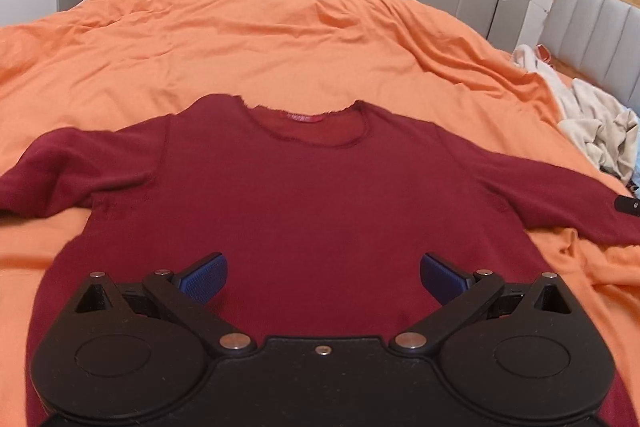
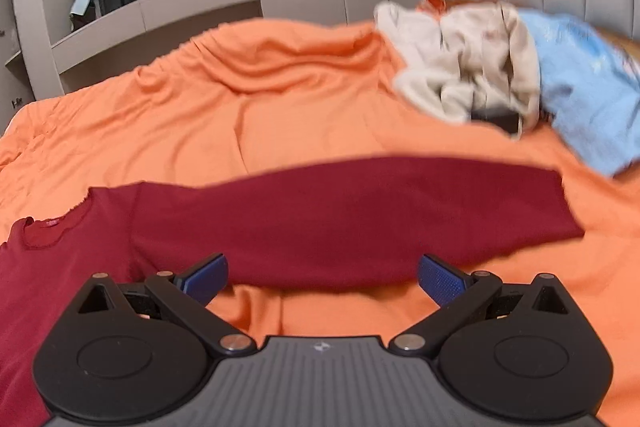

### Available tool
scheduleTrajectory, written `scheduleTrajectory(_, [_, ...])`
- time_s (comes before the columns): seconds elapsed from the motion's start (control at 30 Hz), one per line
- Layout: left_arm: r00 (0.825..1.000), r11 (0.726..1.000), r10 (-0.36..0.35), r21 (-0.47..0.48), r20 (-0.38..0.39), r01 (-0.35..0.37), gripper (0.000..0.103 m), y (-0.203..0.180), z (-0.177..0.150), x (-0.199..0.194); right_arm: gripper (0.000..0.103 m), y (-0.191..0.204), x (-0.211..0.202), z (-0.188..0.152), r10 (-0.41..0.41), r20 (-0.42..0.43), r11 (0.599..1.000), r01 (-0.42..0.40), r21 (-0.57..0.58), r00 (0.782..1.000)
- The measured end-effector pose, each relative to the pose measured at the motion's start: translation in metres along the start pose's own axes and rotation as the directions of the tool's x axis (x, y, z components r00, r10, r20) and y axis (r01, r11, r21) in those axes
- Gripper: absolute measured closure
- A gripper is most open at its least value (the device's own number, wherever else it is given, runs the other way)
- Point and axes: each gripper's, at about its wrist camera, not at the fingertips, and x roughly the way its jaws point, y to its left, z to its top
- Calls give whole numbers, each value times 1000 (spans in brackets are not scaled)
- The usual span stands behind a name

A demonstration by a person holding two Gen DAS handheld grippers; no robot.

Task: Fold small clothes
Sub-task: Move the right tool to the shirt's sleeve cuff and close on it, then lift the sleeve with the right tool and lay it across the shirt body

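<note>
On the wide, rumpled orange bedspread [image 1: 280, 39] I see one dark red long-sleeved knit top [image 1: 304, 187] lying flat, neck away from me, both sleeves out to the sides. I judge it soft, light and limp, so I'd pinch it at a sleeve cuff or shoulder seam. Well apart, near the headboard, lies one heap of unfolded beige and light-blue clothes [image 2: 500, 75]. My two claws, left gripper [image 1: 323, 277] over the top's body and right gripper [image 2: 322, 277] by its right sleeve, are both spread and empty.

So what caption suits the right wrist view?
Open right gripper facing a dark red sweater's outstretched sleeve on the orange bedspread.
</note>
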Motion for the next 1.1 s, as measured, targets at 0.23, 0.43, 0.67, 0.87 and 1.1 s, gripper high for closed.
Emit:
scheduleTrajectory(0.23, [1000, 999, 13, 37, -25, -12, 1, -2, -12, 6, 0, -63, -8, 3, -83, 137, 942, 32, 334, 987])
scheduleTrajectory(0.43, [1000, 1000, 4, -2, -23, -4, 1, 3, -13, 6, 0, -110, 14, 0, -92, 58, 866, 52, 497, 994])
scheduleTrajectory(0.67, [1000, 1000, 10, 8, -26, -10, 0, 1, -14, 6, 0, -140, 26, -4, -79, 176, 795, -44, 605, 981])
scheduleTrajectory(0.87, [1000, 1000, 12, 11, -28, -11, 0, 0, -14, 6, 12, -145, 30, -2, -150, 206, 785, -10, 619, 967])
scheduleTrajectory(1.1, [999, 1000, 14, 19, -30, -13, 1, -1, -16, 6, 31, -150, 41, -3, -214, 179, 783, 59, 620, 960])
